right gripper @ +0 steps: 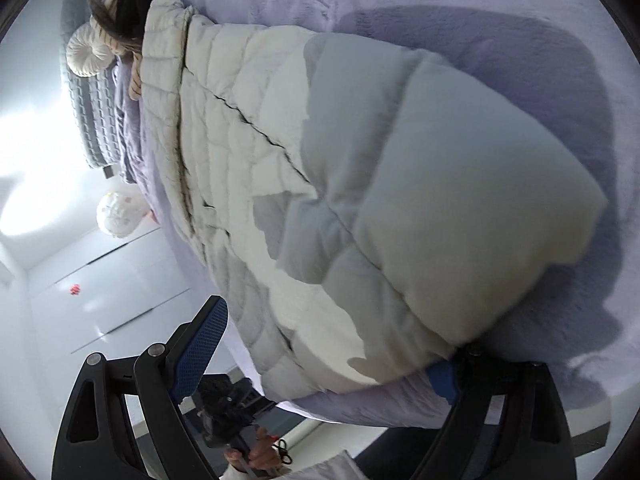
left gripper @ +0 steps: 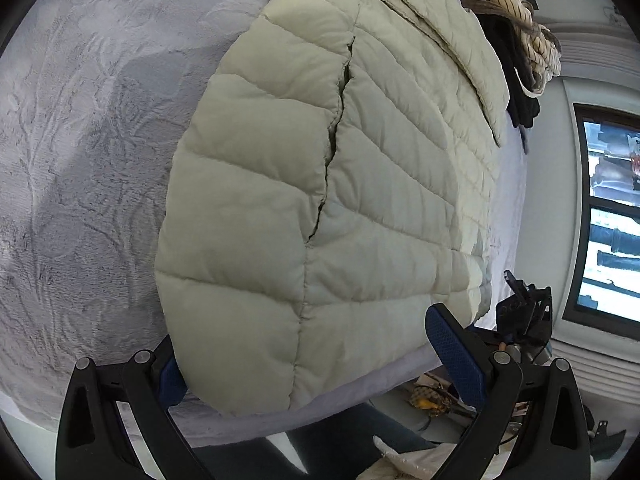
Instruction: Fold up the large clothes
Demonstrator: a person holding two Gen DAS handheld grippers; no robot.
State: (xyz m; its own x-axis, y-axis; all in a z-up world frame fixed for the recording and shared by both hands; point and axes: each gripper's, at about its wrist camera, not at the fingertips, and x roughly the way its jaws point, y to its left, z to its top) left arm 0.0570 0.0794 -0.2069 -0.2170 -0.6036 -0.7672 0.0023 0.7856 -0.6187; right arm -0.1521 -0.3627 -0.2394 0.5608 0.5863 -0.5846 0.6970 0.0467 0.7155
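A cream quilted puffer jacket (left gripper: pixel 320 184) lies flat on a lilac plush bedspread (left gripper: pixel 88 160), its hem toward me at the bed's near edge. My left gripper (left gripper: pixel 304 332) stands open wide at that hem; its right blue pad (left gripper: pixel 452 348) is clear of the fabric and its left pad is half hidden behind the jacket's corner. In the right wrist view the jacket (right gripper: pixel 360 208) fills the middle, and my right gripper (right gripper: pixel 328 336) is open wide around the hem's other corner. Its left pad (right gripper: pixel 200 352) is free and its right pad is tucked under the jacket's edge.
A pile of striped cream and black clothes (left gripper: pixel 516 20) lies past the jacket's collar. The bed's edge (left gripper: pixel 360 396) runs just below the hem, with dark trousers (left gripper: pixel 340 444) beneath. A window (left gripper: pixel 608 208) is at the right. White cupboard doors (right gripper: pixel 100 280) stand beyond the bed.
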